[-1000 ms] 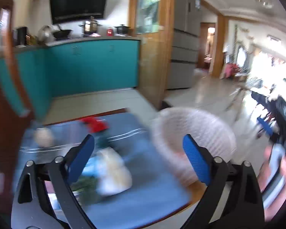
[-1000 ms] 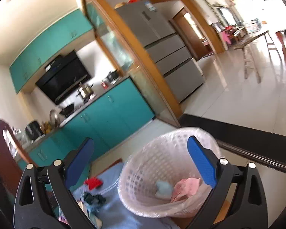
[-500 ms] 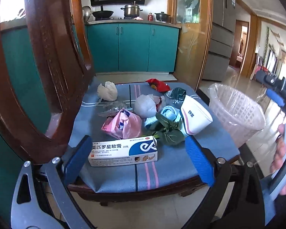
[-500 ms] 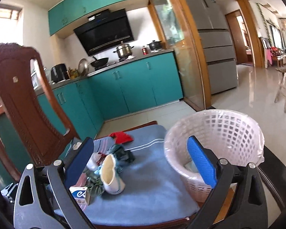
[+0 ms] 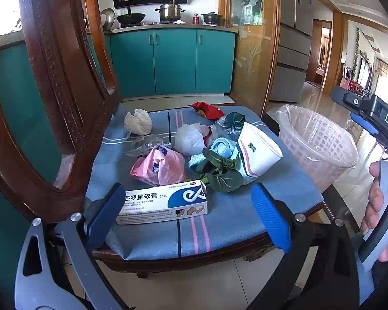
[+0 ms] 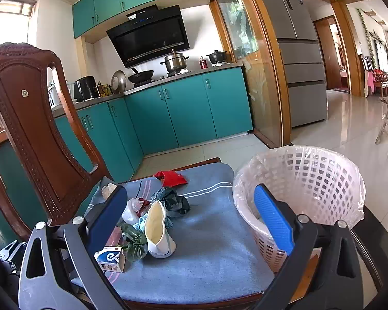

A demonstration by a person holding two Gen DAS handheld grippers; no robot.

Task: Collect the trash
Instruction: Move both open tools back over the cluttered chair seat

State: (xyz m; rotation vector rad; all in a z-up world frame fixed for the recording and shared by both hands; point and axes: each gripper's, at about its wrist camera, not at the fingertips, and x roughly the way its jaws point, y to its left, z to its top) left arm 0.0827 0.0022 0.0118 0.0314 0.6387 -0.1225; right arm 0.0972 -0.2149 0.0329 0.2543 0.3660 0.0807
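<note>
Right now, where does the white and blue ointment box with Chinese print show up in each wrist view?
Left wrist view: the white and blue ointment box lies at lower centre, on the front of the blue striped seat cushion, between the open fingers.
Right wrist view: it sits at lower left, end-on, partly behind the left finger.
Shared landmark: the squashed white paper cup, just beyond the box.

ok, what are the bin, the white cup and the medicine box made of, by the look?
Bin: rigid white plastic lattice, lined with thin clear film bag folded over its rim. Cup: likely coated paper, matte, mouth squashed oval. Medicine box: printed cardboard, slight sheen, crisp folded edges.
</note>
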